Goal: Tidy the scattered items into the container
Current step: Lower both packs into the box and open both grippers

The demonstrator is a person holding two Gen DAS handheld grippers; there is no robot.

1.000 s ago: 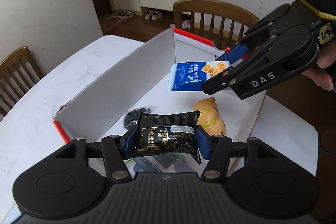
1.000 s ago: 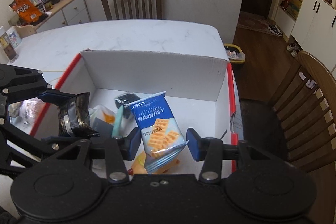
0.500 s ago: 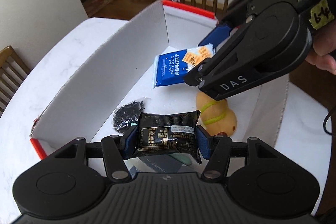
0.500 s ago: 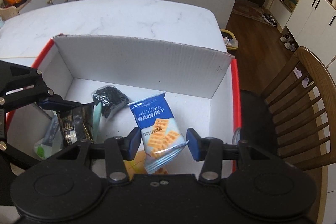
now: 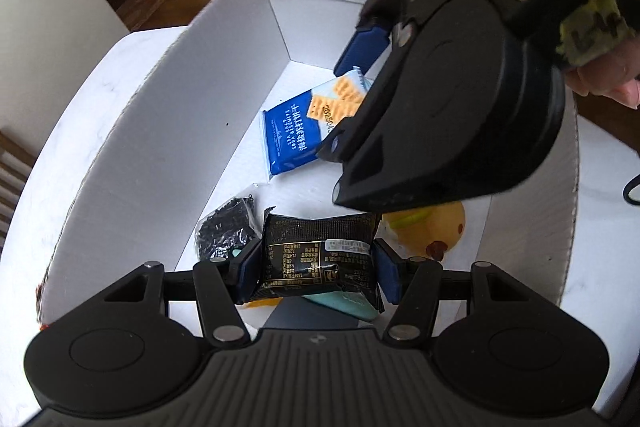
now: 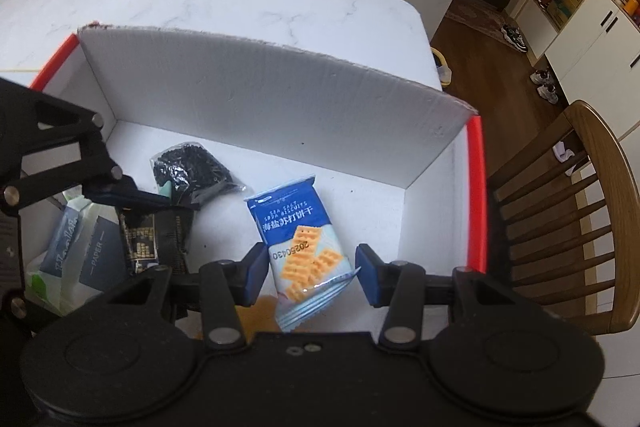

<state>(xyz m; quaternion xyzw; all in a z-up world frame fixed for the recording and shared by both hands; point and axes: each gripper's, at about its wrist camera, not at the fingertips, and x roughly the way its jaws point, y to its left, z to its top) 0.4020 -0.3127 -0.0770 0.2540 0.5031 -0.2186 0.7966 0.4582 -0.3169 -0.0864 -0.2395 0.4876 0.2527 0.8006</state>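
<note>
Left gripper (image 5: 316, 267): fingers clenched on black snack packet (image 5: 320, 251), held low inside white box (image 6: 280, 99) for dropping. Right gripper (image 6: 311, 275): fingers grasping blue biscuit packet (image 6: 298, 235), likewise over box floor, clear of neighbours.

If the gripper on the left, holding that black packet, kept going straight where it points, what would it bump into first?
Probably the things on the box floor: the teal item beneath the black packet held by the left gripper. Depth is unclear.

Soft daylight, fisheye bending at edges, mild motion blur, faint shadows
</note>
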